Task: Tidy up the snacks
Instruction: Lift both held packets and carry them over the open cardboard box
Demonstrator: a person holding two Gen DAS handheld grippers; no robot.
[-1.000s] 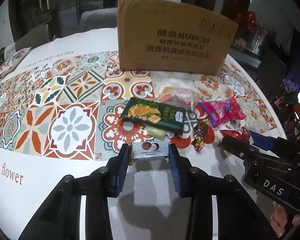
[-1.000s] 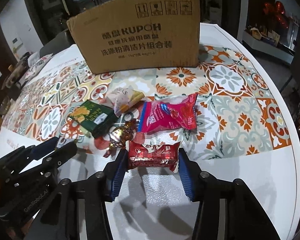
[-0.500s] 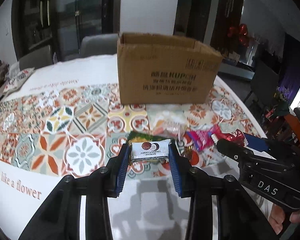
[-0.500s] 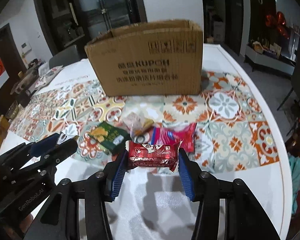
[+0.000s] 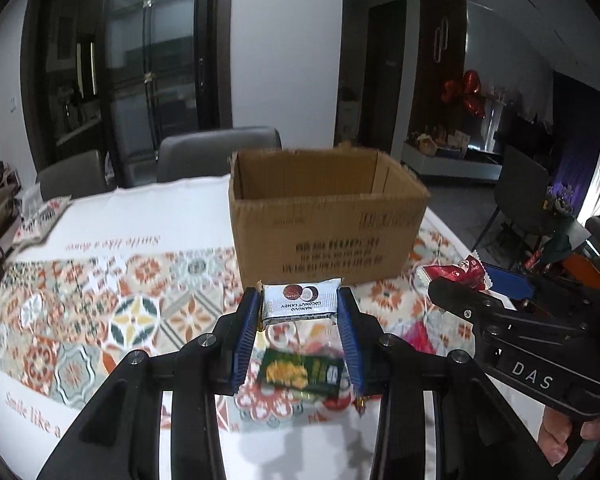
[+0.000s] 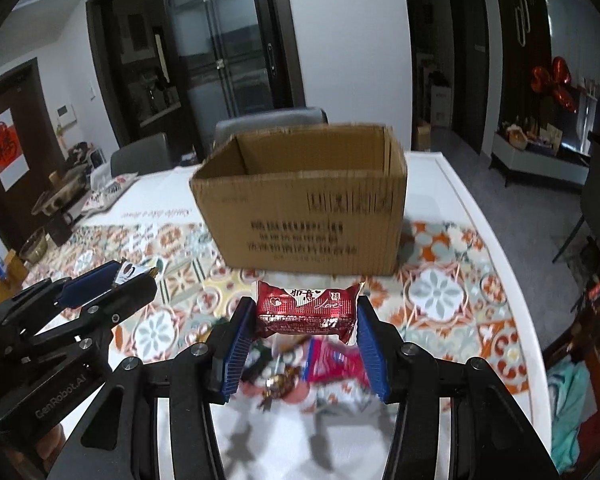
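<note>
The left gripper (image 5: 300, 312) grips a silver candy pack (image 5: 299, 304) between its jaws, above the tabletop (image 5: 180, 216). The right gripper (image 6: 306, 320) grips a red pack (image 6: 306, 310) in the same way. Beyond both jaws stands the open box (image 5: 324, 224). Below the jaws lie a green pack (image 5: 300, 374) and a pink pack (image 6: 336, 366).

silver candy packet (image 5: 300, 303), red snack packet (image 6: 307, 308), both held aloft

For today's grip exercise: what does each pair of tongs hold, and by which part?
Left tongs: the silver coconut candy packet, pinched at its two short ends. Right tongs: the red snack packet, likewise by its ends.
</note>
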